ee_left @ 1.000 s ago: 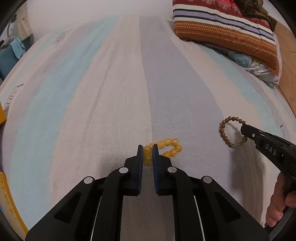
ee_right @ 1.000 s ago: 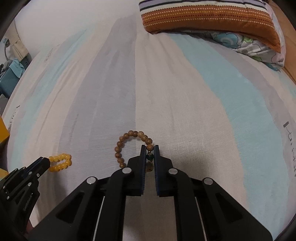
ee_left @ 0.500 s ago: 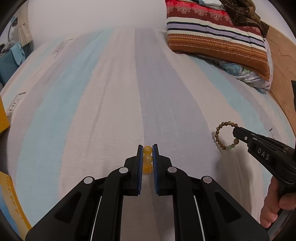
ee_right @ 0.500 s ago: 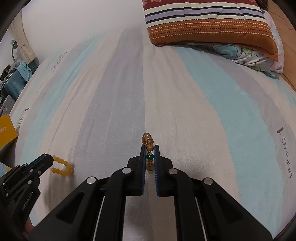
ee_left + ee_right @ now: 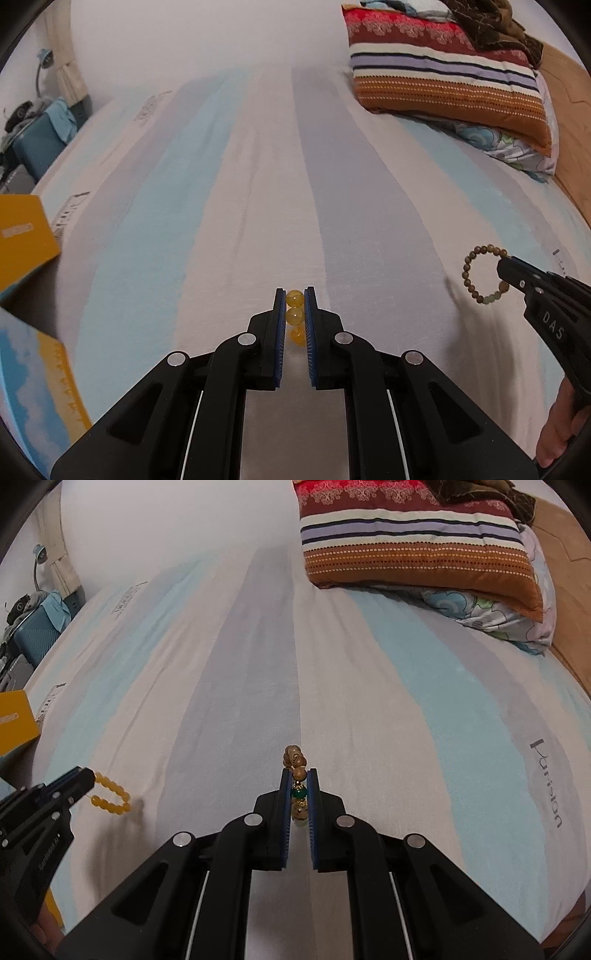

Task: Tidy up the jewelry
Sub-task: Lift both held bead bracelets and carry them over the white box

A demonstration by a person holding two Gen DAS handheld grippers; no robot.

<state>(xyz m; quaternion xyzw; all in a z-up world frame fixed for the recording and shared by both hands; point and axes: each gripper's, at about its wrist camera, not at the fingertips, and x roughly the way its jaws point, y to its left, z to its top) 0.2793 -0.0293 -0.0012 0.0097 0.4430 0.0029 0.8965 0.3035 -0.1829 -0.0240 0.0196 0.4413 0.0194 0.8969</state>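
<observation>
Both bracelets have been lifted off the bed: left gripper jaws clamp the yellow bracelet, right gripper jaws grip the wooden bracelet, apparently hanging clear.

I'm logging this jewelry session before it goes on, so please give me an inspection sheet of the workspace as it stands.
Surface: striped bedsheet in pale blue, grey and cream, smooth.
Job's things: yellow bead bracelet and brown wooden bead bracelet, both hanging clear of the sheet.
Clutter: yellow box at the left edge of the bed.
Grippers: left gripper shut on the yellow bead bracelet; right gripper shut on the brown wooden bead bracelet.
Cables: nothing seen.
Surroundings: striped pillow on a floral pillow, blue suitcase, white wall.
</observation>
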